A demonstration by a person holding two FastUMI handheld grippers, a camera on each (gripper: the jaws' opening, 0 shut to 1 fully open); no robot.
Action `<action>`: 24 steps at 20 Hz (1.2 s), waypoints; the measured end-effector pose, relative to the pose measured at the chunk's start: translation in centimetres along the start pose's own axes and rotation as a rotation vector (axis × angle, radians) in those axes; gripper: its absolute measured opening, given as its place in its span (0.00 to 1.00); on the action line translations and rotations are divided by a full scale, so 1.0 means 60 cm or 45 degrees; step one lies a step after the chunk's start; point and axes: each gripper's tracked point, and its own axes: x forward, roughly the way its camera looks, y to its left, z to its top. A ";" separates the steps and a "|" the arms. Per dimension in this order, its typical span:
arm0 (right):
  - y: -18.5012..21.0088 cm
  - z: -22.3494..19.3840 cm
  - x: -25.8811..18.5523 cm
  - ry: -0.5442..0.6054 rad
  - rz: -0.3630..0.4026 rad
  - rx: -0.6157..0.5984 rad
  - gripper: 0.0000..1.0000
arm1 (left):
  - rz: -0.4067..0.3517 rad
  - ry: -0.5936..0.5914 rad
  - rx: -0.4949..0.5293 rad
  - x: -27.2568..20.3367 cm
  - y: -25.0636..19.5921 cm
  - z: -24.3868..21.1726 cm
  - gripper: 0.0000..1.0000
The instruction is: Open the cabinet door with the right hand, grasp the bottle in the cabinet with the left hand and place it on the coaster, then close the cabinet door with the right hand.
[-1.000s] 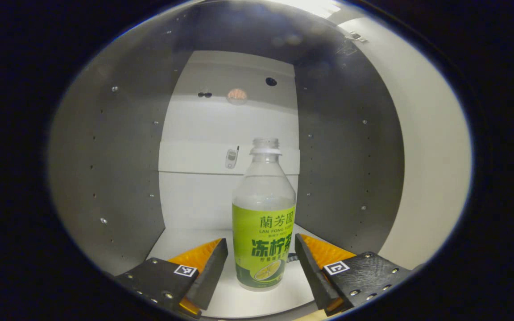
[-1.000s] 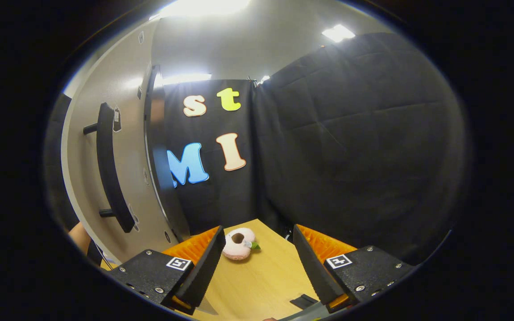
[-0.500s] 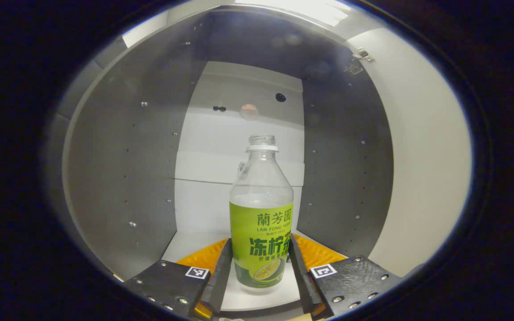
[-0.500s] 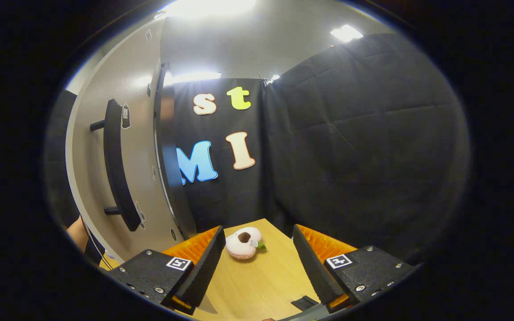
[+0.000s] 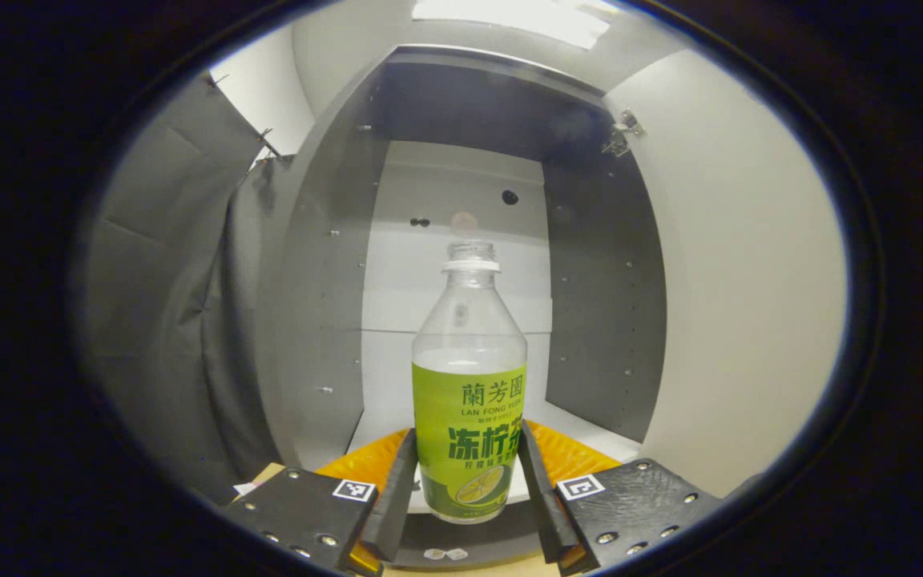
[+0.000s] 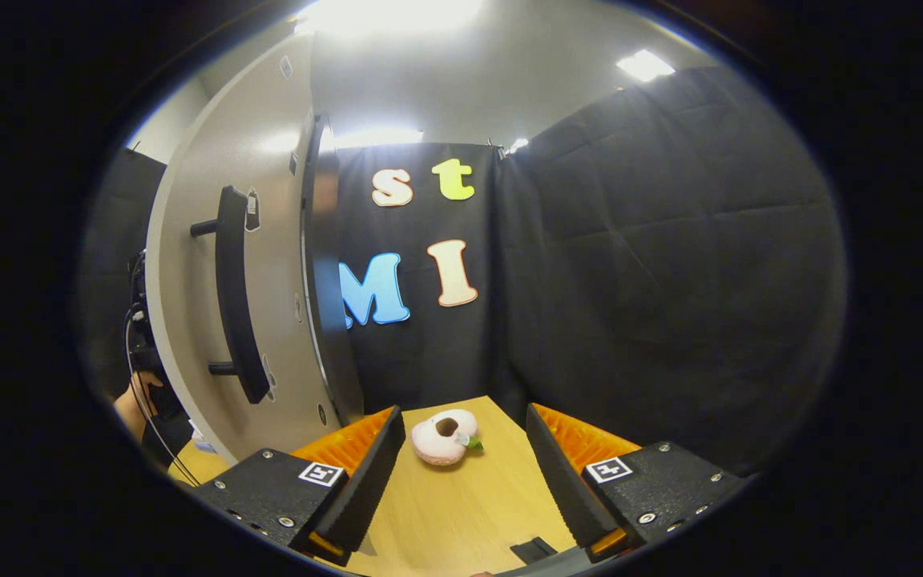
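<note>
Here is the open grey cabinet [image 5: 325, 264] in the left gripper view, its side walls standing well clear on both sides and its pale back panel set deep behind. The white cabinet door [image 5: 742, 264] is swung wide on the right of that view, leaving the front mouth free. To the left of the cabinet a grey curtain [image 5: 165, 320] hangs in folds.

Over in the right gripper view, the same door shows its outer face with a long black bar handle [image 6: 235, 296] running upright, and a light wooden bench [image 6: 461, 497] stretches ahead to the black cloth wall, with open surface in front. A small pink plush doughnut-shaped toy [image 6: 444, 437] lies on the bench near the far edge, well apart from the right tool [image 6: 461, 469], whose two fingers stand wide apart with nothing between them. A hand shows at the far left edge, behind the door.

Now the clear plastic bottle with the green label [image 5: 469, 385]: it stands upright, dead centre between the fingers of the left tool [image 5: 469, 489]. Both fingers press against the labelled lower body, one on each side. The bottle's base sits at the cabinet's front lip; I cannot tell if it touches the floor panel.
</note>
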 end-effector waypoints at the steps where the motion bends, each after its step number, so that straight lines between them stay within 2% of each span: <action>1: 0.001 0.000 -0.003 0.000 0.014 -0.001 0.94 | 0.009 -0.004 0.004 -0.016 0.002 0.000 0.67; 9: 0.013 -0.013 -0.030 0.029 0.116 -0.020 0.94 | 0.055 -0.025 0.024 -0.137 0.009 -0.011 0.67; 17: 0.029 -0.032 -0.053 0.050 0.207 -0.038 0.94 | 0.096 -0.015 0.052 -0.256 0.019 -0.053 0.67; 18: 0.031 -0.035 -0.057 0.053 0.215 -0.042 0.94 | 0.107 -0.017 0.060 -0.270 0.024 -0.058 0.71; 23: 0.046 -0.048 -0.072 0.067 0.267 -0.056 0.94 | 0.150 -0.014 0.061 -0.341 0.039 -0.092 0.71; 24: 0.047 -0.050 -0.077 0.069 0.272 -0.064 0.94 | 0.159 -0.011 0.061 -0.354 0.042 -0.101 0.67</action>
